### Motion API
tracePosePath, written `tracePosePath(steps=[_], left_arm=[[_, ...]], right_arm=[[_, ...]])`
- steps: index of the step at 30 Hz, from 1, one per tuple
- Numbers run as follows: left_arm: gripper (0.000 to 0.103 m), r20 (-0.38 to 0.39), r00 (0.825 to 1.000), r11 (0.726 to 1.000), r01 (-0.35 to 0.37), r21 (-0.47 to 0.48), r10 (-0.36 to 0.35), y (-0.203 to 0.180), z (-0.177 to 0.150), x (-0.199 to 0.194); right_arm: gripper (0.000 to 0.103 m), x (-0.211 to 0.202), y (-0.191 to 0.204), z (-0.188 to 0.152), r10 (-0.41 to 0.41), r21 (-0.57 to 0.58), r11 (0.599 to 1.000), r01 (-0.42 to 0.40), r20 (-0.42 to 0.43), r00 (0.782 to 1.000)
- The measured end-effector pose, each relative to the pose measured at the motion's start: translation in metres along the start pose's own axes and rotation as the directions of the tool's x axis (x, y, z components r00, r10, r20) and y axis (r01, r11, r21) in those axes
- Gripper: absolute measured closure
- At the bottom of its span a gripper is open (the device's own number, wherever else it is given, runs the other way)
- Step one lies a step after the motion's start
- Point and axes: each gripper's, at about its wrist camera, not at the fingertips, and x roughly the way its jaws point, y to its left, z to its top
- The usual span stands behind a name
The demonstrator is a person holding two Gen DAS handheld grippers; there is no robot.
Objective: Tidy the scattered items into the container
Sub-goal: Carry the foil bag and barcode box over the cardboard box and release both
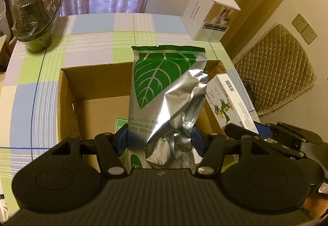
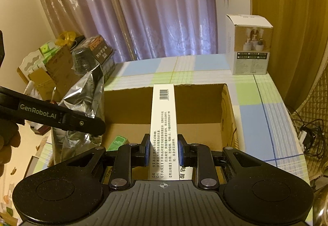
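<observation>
Cardboard box [image 2: 226,111] open on top, floor mostly bare; foil pouch [image 1: 164,90] and long white carton [image 2: 163,123] hang over opening. Checked tabletop [image 1: 92,41] beyond box free.

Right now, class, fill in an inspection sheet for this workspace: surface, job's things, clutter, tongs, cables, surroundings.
Surface: checked tablecloth, pastel squares.
Job's things: open cardboard box; foil leaf pouch; long white carton; small green packet already inside the box.
Clutter: white product box; dark lidded tub.
Tongs: left tongs clamp the pouch; right tongs clamp the carton.
Cables: tangle beside the table.
Surroundings: purple curtain, quilted cushion.
</observation>
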Motion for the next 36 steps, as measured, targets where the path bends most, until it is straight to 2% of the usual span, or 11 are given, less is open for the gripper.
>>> tracePosePath(steps=[20, 22, 36], left_arm=[[0.043, -0.004, 1.000, 1.000, -0.003, -0.010, 0.003, -0.003, 0.016, 0.027], [0.035, 0.006, 1.000, 1.000, 0.002, -0.019, -0.002, -0.001, 0.015, 0.025], [0.034, 0.027, 0.999, 0.999, -0.026, -0.042, 0.027, 0.020, -0.002, 0.005]], right_arm=[[0.075, 0.019, -0.019, 0.000, -0.019, 0.023, 1.000, 0.020, -0.017, 1.000], [0.075, 0.019, -0.019, 0.000, -0.020, 0.023, 1.000, 0.020, -0.015, 1.000], [0.075, 0.020, -0.015, -0.003, -0.017, 0.030, 0.999, 0.017, -0.020, 1.000]])
